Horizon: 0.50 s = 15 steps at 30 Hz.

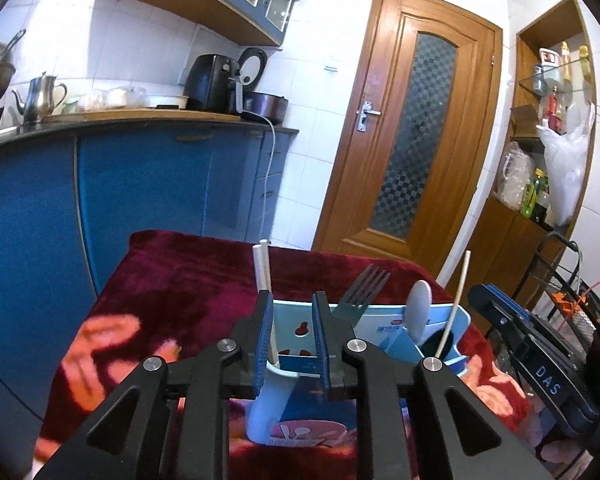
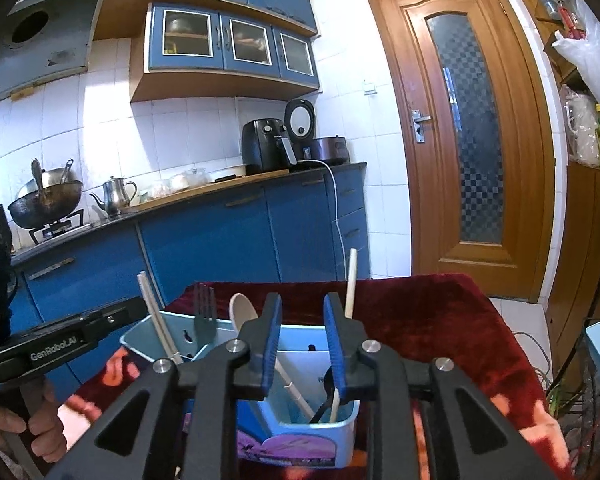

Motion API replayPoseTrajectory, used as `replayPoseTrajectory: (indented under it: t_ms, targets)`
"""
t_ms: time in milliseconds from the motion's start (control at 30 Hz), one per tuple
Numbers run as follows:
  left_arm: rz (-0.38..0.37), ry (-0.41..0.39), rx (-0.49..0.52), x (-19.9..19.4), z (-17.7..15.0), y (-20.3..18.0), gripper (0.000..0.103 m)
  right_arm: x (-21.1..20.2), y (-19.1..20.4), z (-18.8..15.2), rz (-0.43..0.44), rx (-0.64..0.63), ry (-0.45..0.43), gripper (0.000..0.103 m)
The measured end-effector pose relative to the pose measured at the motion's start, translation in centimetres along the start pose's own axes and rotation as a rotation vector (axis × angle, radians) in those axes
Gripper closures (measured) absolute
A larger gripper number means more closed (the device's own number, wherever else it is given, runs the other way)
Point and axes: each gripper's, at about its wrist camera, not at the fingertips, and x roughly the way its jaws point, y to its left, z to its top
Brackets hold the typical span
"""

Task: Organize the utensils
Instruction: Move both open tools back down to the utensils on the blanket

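Observation:
A light blue utensil holder [image 1: 374, 314] [image 2: 312, 428] stands on a dark red cloth. It holds a dark fork [image 1: 360, 290] [image 2: 204, 316], a white spoon [image 1: 418, 304] [image 2: 242, 312], a pair of white chopsticks [image 1: 262, 272] [image 2: 156, 316] and a single pale chopstick [image 1: 458, 296] [image 2: 351, 284], all upright. My left gripper [image 1: 292, 338] is open over the holder's left end, with the chopsticks by its left finger. My right gripper [image 2: 302, 344] is open over the holder's right end, and grips nothing.
The red patterned cloth [image 1: 188, 292] [image 2: 428, 320] covers a small table. Blue kitchen cabinets [image 1: 140, 188] stand behind, with a kettle, air fryer and cooker on the counter. A wooden door [image 1: 412, 128] is at the right. A wire rack [image 1: 572, 292] stands beside the table.

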Motion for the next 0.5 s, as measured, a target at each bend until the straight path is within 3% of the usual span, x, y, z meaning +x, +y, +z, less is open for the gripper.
replayPoseTrajectory:
  t_ms: [500]
  targets:
    - [0.001, 0.022, 0.031, -5.6, -0.1, -1.6, 0.083, -5.1, 0.4, 0.1, 0.018, 0.093, 0.089, 0.077]
